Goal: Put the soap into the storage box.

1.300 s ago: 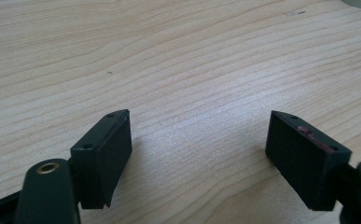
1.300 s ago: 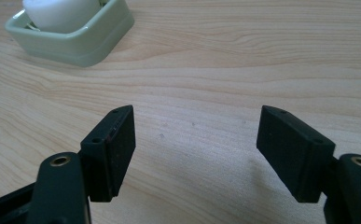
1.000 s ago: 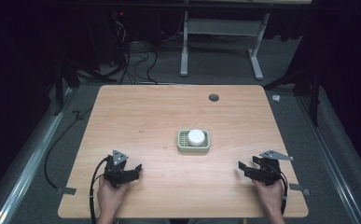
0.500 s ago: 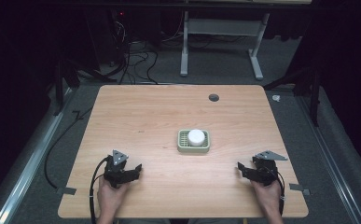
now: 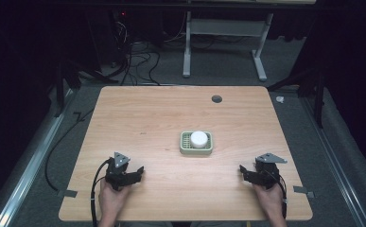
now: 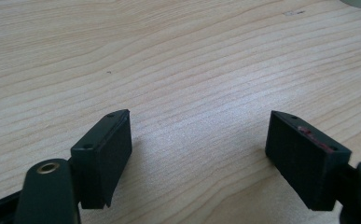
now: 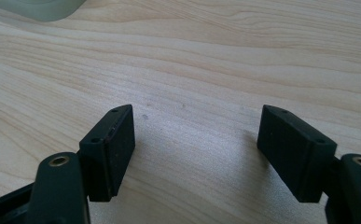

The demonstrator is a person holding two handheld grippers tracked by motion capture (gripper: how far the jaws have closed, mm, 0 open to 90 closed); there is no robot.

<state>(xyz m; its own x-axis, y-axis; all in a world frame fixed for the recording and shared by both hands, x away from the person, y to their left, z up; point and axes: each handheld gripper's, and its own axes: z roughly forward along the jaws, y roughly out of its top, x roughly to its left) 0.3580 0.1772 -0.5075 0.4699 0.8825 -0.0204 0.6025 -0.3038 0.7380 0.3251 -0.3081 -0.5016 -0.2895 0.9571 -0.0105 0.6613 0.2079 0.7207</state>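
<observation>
- My left claw (image 6: 199,144): two black blocky matte jaws with screw holes, spread wide, nothing between, just bare wood under them.
- My right claw (image 7: 197,149): same black blocks, standing apart with nothing gripped; they've just been opening a bit.
- Both claws (image 5: 124,174) (image 5: 261,174) sit low at the near edge of the table (image 5: 138,118), well apart, each in my hand, cable trailing back.
- Table: pale wood-grain top, smooth, squarish, with a dark round hole (image 5: 216,99) at the far side.
- Ahead and between my claws: pale green rectangular soap dish (image 5: 196,143), ridged, rounded corners; white round puck (image 5: 199,139) lying in it.
- Beyond: grey carpet, tangled black cables (image 5: 133,56), white desk legs (image 5: 223,45), dark room.
</observation>
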